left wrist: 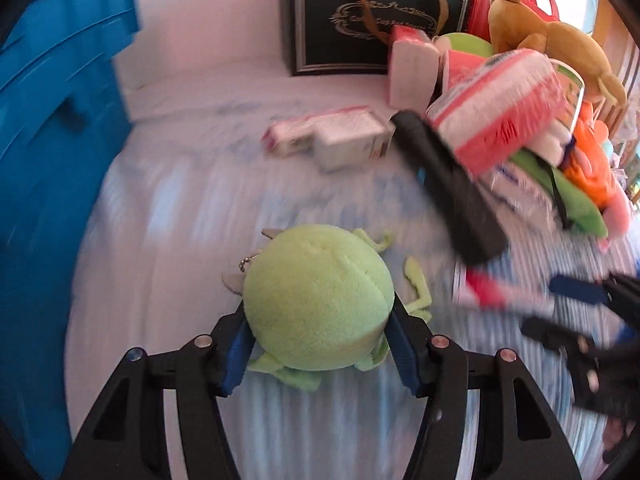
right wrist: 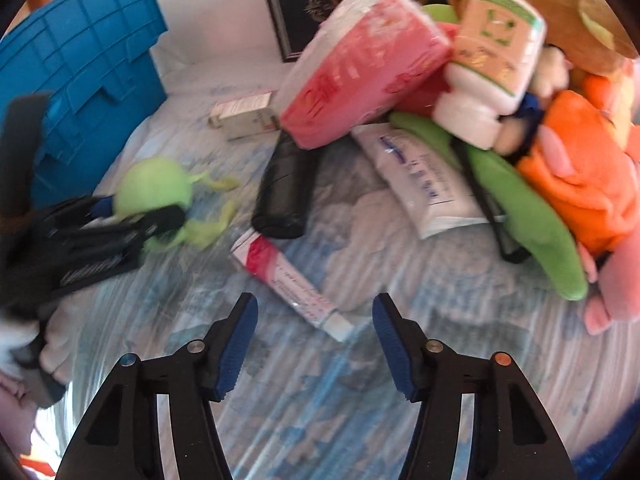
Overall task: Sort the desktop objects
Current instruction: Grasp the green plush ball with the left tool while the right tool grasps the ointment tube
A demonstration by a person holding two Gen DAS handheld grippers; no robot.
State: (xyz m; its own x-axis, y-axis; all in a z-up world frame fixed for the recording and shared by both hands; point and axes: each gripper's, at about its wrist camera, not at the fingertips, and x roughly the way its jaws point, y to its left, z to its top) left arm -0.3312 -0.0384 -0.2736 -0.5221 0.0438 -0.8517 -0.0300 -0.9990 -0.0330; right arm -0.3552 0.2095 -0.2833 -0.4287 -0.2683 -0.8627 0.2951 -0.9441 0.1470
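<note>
My left gripper (left wrist: 318, 340) is shut on a round green plush toy (left wrist: 318, 300) and holds it over the pale striped cloth; it also shows in the right wrist view (right wrist: 154, 188) with the left gripper (right wrist: 132, 212) around it. My right gripper (right wrist: 314, 344) is open and empty, just short of a red and white tube (right wrist: 290, 280) lying on the cloth. The right gripper (left wrist: 568, 308) appears blurred at the right edge of the left wrist view, near the tube (left wrist: 488, 292).
A blue crate (left wrist: 60, 128) (right wrist: 88, 72) stands at the left. A pile at the right holds a pink packet (right wrist: 364, 64), white bottle (right wrist: 492, 64), brown plush (left wrist: 552, 36), orange plush (right wrist: 576, 172). A black case (right wrist: 286, 188), small boxes (left wrist: 332, 136) and a black gift box (left wrist: 360, 20) lie beyond.
</note>
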